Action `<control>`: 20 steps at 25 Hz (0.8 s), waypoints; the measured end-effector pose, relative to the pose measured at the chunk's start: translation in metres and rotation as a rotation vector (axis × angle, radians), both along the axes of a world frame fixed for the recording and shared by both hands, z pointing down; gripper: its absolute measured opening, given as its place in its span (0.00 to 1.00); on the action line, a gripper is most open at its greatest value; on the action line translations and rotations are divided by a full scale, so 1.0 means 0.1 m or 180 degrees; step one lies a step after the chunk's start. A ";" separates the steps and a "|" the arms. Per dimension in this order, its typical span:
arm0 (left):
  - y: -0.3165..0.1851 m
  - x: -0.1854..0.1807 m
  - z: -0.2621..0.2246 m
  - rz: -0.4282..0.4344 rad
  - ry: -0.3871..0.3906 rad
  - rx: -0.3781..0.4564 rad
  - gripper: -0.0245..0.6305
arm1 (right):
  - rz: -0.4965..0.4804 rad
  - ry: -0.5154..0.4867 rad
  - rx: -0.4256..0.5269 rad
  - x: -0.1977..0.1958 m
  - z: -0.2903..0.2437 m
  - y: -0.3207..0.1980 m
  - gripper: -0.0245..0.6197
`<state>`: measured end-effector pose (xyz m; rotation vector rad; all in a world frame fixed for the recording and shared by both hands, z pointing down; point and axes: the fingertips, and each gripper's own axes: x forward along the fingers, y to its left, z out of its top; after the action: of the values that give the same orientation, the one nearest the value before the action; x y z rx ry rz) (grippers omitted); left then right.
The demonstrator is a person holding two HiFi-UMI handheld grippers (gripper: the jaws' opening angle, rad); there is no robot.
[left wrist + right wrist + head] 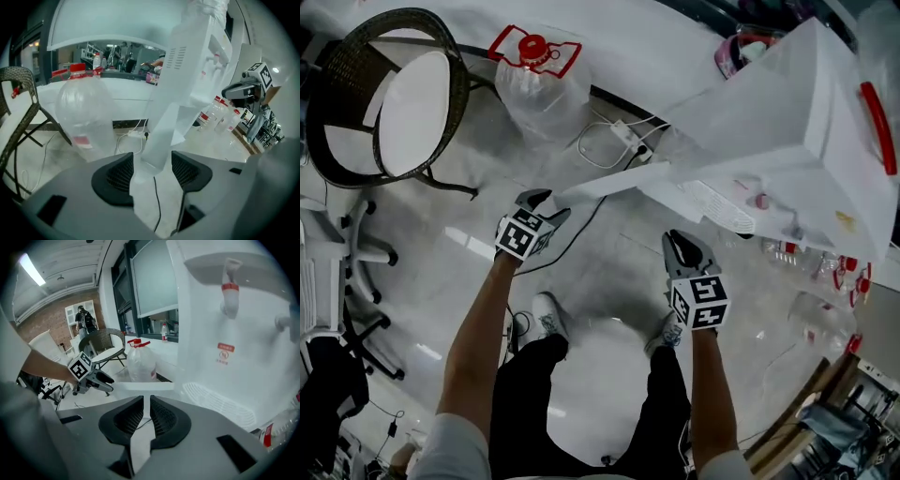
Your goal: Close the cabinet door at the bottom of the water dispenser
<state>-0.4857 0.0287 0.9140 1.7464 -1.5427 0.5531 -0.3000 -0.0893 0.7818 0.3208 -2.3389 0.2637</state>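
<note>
Big clear jug (542, 89), red cap, looks empty. Left gripper (546, 202): jaws opening, free edge of cabinet door (614, 181) between the pads, not pinched. Right gripper (682, 242): jaws almost together, empty, apart from door. Clear bottles (825, 272) beside water dispenser (787, 131).

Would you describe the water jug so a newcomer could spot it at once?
Find the white water dispenser at the head view's right; on the floor between it and the wicker chair stands the water jug. It is large and clear with a red cap and handle, unlike the small bottles on the dispenser's other side.
</note>
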 end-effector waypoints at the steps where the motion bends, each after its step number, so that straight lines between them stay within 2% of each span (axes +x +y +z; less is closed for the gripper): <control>1: 0.00 0.00 0.08 -0.0008 -0.0006 -0.0001 0.45 | 0.0033 0.0002 -0.0014 0.05 0.08 0.01 0.15; 5: -0.03 0.06 0.22 0.0008 -0.0092 0.0047 0.43 | 0.0108 -0.0007 -0.0075 0.23 0.28 0.09 0.15; 11: 0.02 0.20 0.21 -0.0211 -0.0157 -0.0051 0.37 | 0.0194 -0.0021 -0.0127 0.62 0.34 0.20 0.15; 14: 0.13 0.44 0.21 -0.0269 -0.0092 -0.0121 0.37 | 0.0243 -0.0030 -0.0157 0.85 0.33 0.24 0.15; 20: 0.28 1.14 0.21 -0.0320 0.0092 -0.0331 0.36 | 0.0281 -0.0014 -0.0183 1.37 0.21 0.26 0.15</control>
<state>-0.3712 0.0572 0.9353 1.5832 -1.5447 0.5456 -0.1626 -0.0636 0.8033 0.3961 -2.3198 0.3742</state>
